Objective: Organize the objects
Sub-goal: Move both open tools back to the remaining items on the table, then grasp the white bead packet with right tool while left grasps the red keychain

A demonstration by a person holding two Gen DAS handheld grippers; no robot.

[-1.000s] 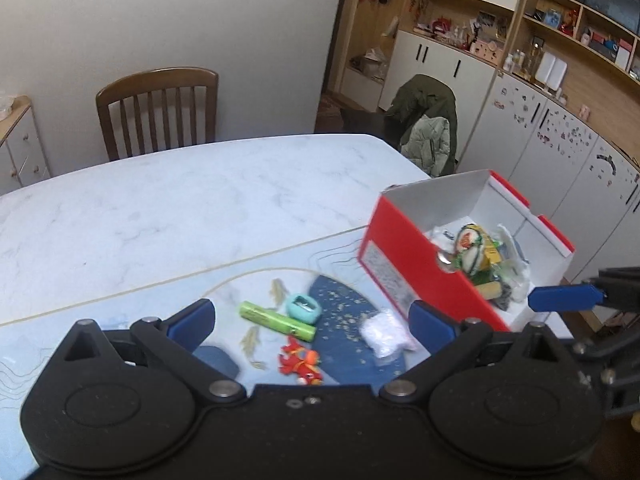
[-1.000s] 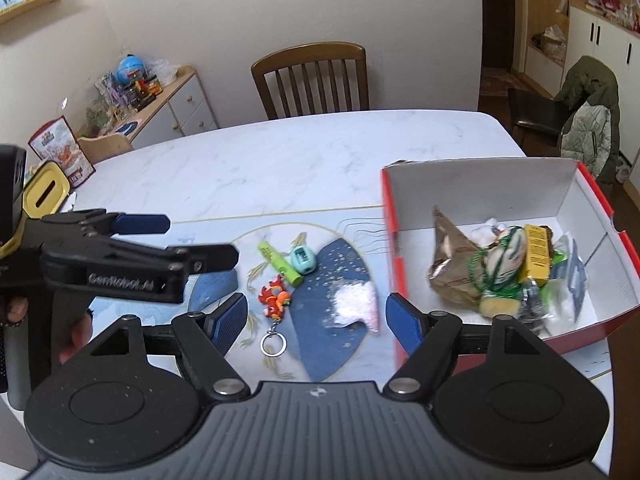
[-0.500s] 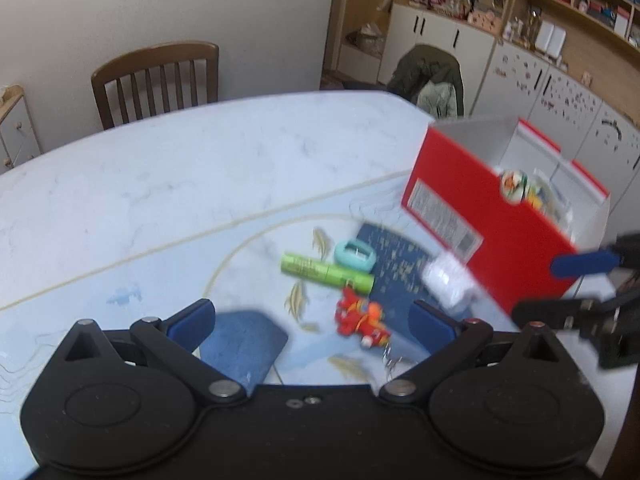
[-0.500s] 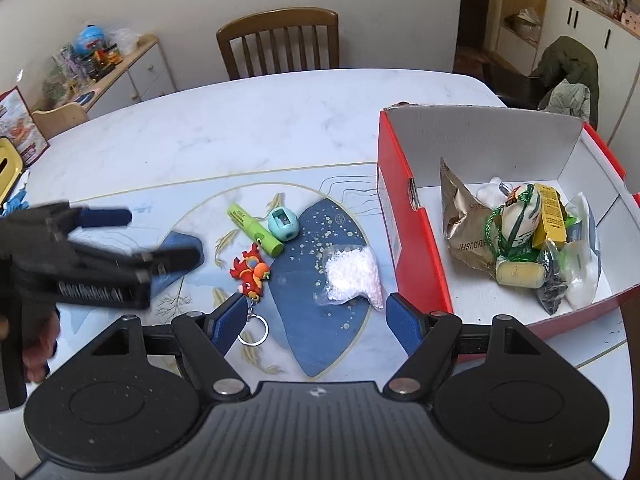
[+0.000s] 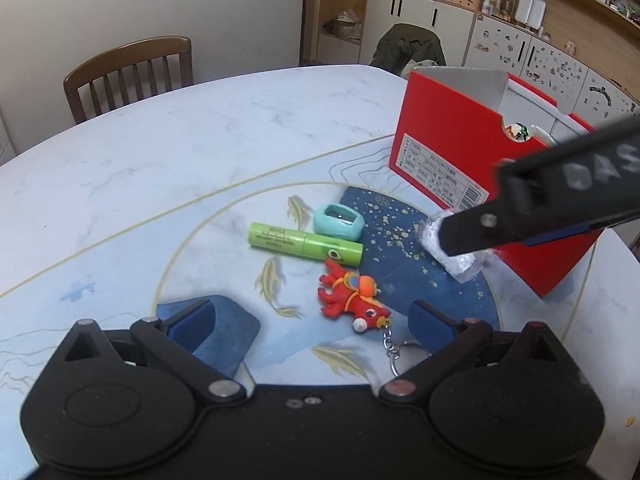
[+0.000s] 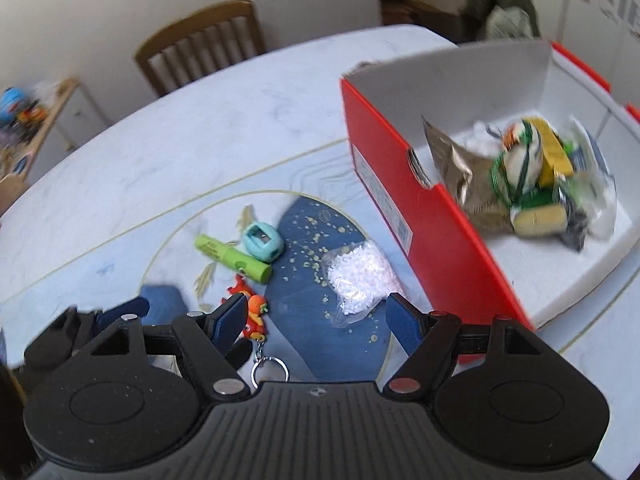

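On the patterned table lie a red toy keychain, a green tube, a teal sharpener and a small bag of white bits. My left gripper is open low over the table, with the red toy just ahead of its gap. My right gripper is open too, and the white bag sits just ahead between its fingers. In the left wrist view one of the right gripper's fingers covers part of the bag. The red box on the right holds several packets and a green-and-white ball.
A wooden chair stands at the table's far side. A jacket hangs on another chair behind the box. White cabinets line the far wall. The red toy's keyring lies close to my right gripper's body.
Both grippers have dropped lower and moved in toward the loose items. The right one has come over the white bag, the left one up to the red toy. Both stay open.
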